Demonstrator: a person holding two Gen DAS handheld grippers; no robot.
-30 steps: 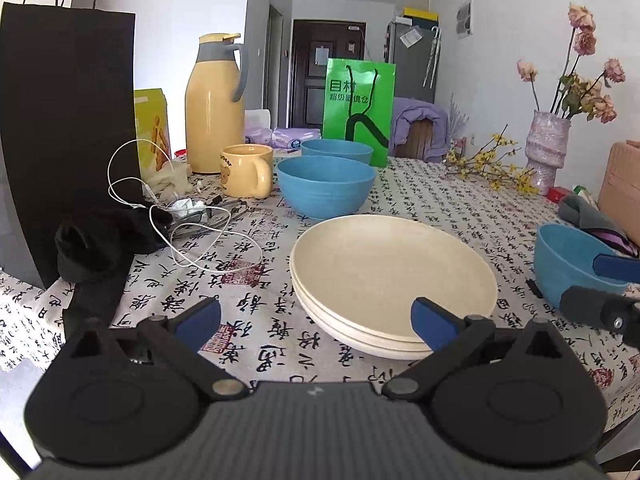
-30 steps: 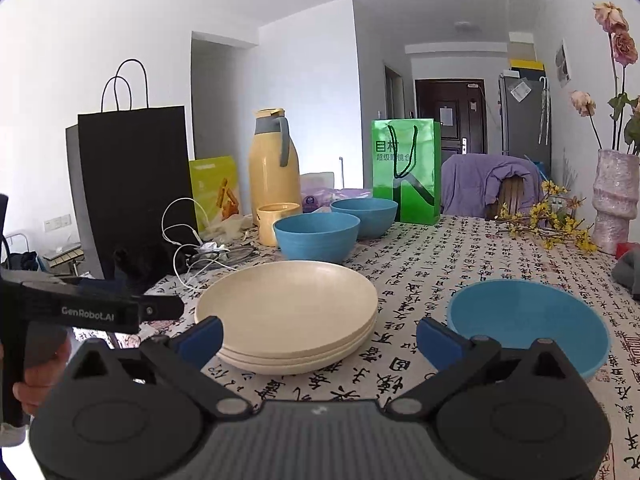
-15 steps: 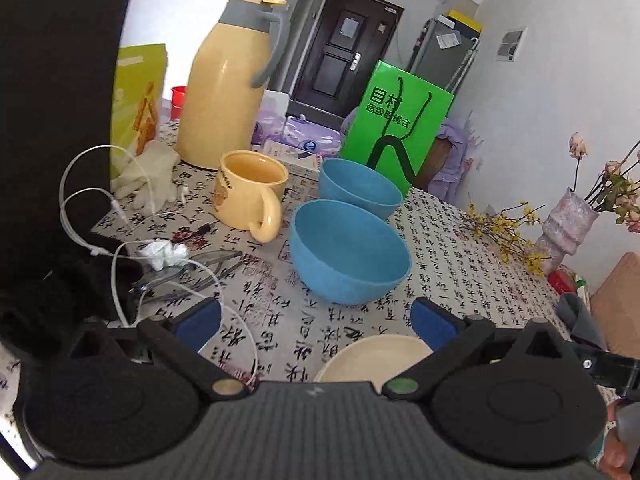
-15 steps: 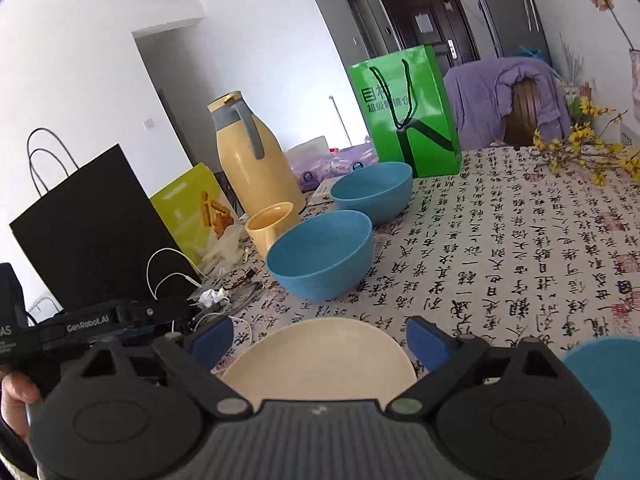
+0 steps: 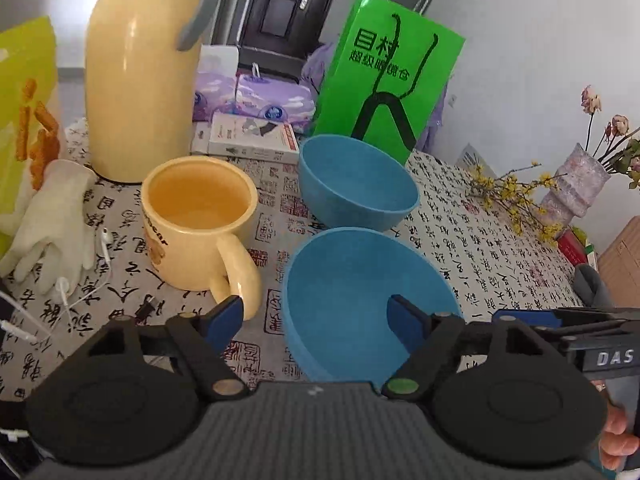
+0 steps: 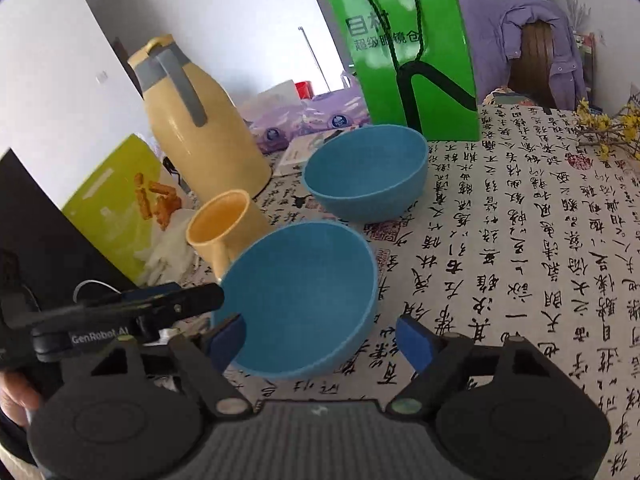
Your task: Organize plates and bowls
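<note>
Now both grippers sit over near round blue bowl, where a second ago they faced stacked cream plates, now out of view. Left gripper jaws narrower than before, just been closing, straddling bowl's left rim, pads not pressing. Right gripper likewise just been closing, straddling bowl's right rim, no contact seen. Far blue bowl rests behind on calligraphy-print tablecloth, beside yellow ceramic mug.
</note>
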